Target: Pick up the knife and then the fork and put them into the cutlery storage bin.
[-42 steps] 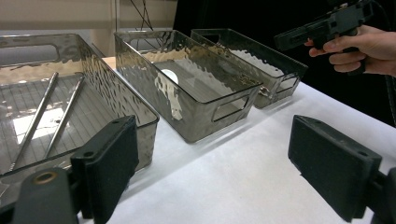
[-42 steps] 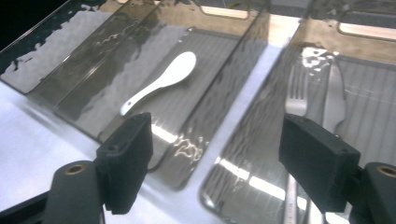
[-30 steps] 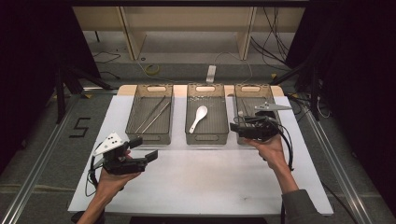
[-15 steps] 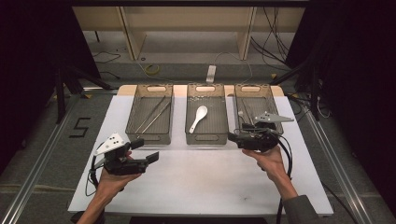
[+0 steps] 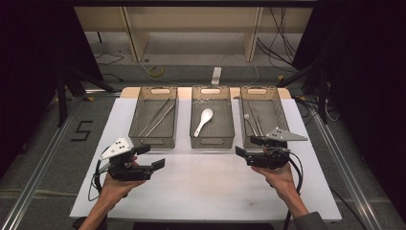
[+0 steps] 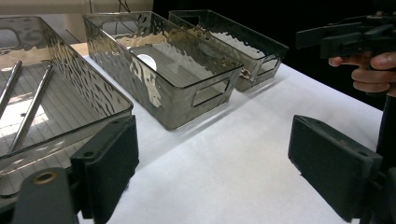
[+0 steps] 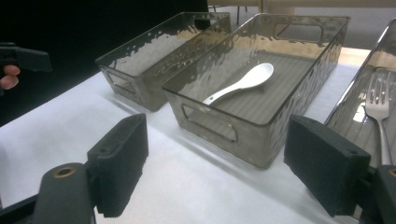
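Three smoky clear bins stand in a row at the back of the white table top (image 5: 206,191). The left bin (image 5: 153,142) holds two thin metal sticks (image 5: 157,117). A white spoon (image 5: 203,121) (image 7: 243,84) lies in the middle bin (image 5: 213,141). The right bin (image 5: 261,89) holds a metal fork (image 7: 380,109). My left gripper (image 5: 152,156) (image 6: 215,168) hovers in front of the left bin, open and empty. My right gripper (image 5: 245,146) (image 7: 222,165) is just in front of the right bin, also open and empty, facing the middle bin.
Bare white table surface lies between the two hands and in front of the bins. A wooden shelf frame (image 5: 191,28) and cables (image 5: 155,72) sit on the floor beyond the table. Metal rails (image 5: 43,167) run along both sides.
My right gripper has drawn back from over the right bin toward the person and sits lower, in front of the bin. The left gripper has barely shifted.
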A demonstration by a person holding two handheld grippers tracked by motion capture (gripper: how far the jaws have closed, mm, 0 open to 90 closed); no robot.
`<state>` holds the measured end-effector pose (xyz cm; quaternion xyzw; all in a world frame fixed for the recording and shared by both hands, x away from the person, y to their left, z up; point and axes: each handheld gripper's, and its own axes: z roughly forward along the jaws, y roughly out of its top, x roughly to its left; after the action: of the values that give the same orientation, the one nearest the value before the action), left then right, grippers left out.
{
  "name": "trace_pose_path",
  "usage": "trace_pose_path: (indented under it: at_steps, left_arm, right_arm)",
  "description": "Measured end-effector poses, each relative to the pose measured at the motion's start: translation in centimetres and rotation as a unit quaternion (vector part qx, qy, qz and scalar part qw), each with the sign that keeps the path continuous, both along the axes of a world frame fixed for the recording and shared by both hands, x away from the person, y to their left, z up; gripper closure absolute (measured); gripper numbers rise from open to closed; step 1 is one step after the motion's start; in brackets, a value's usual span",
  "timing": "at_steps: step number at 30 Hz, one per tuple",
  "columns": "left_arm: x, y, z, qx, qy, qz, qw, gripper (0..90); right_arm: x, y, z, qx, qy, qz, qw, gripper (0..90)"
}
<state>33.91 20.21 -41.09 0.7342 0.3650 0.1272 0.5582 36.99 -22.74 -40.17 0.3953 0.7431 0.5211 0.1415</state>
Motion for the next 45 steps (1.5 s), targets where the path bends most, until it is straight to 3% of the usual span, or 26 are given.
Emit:
trace_pose_path:
  at_steps: [17,39,45]
  left_arm:
    - [-0.1,-0.3,-0.1,0.008,0.001,-0.006,1.0000,15.5]
    - [-0.1,-0.5,-0.2,0.014,0.002,-0.015,0.9998,15.5]
    - [-0.2,-0.8,-0.3,0.024,0.004,-0.024,0.9994,15.4]
  right_arm:
    - [-3.1,-1.0,-0.8,-0.004,-0.031,0.003,0.9995,20.3]
    - [-5.2,-0.9,-2.5,-0.033,-0.015,0.014,0.9992,18.6]
    - [-5.4,-1.0,-3.1,-0.039,-0.010,0.013,0.9991,18.6]
